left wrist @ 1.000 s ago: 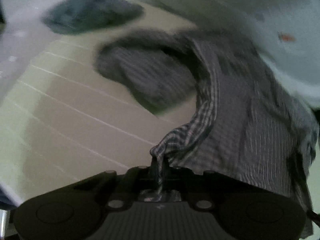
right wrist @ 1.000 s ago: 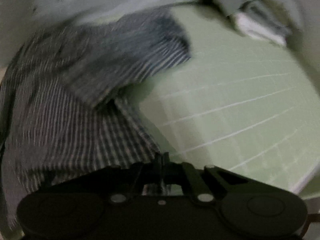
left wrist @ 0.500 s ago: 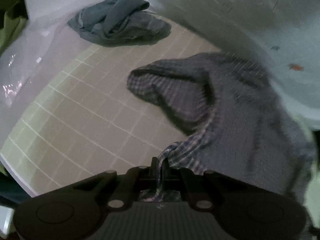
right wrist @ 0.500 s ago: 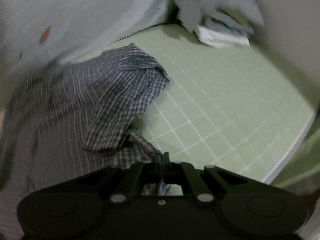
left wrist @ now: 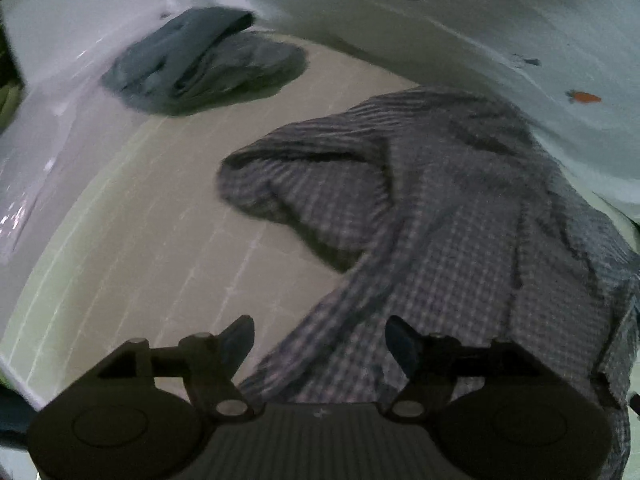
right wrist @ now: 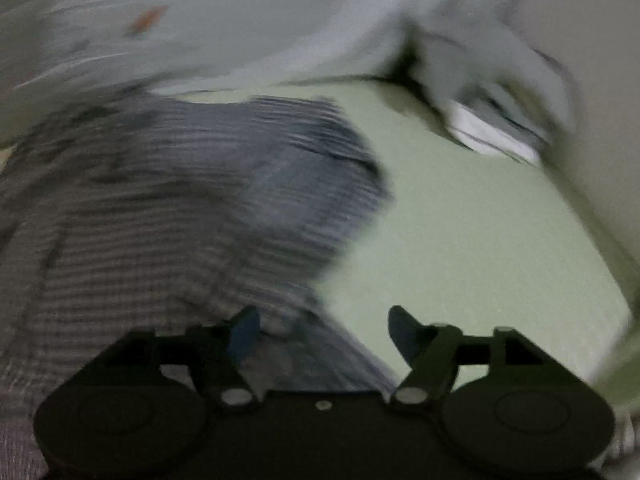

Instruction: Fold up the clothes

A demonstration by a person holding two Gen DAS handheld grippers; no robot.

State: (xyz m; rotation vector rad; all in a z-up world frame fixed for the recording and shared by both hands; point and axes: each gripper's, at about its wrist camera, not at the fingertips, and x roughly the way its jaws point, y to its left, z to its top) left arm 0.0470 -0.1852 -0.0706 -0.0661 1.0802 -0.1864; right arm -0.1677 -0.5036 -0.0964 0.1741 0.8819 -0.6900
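One checked shirt (left wrist: 460, 216) lies crumpled on the pale green gridded mat (left wrist: 152, 240), its near hem running under and between the spread fingers of the left tool (left wrist: 320, 340). That tool is released, with both fingers wide apart and gripping nothing. In the right wrist view, the same shirt (right wrist: 168, 208) fills the left half of the blurred picture, with a fold of cloth lying between the fingers of the right tool (right wrist: 324, 332), which is likewise released and wide apart, its right finger over bare mat (right wrist: 480, 240).

Two other cloth items are in sight: one dark blue-grey garment (left wrist: 200, 64) bunched at the far left of the mat, well apart from the shirt, and one pale heap of cloth (right wrist: 492, 112) at the far right corner with a white edge showing. A light sheet (left wrist: 440, 20) with a small orange mark (left wrist: 584, 97) rises behind the shirt.

No writing or brand can be read anywhere.
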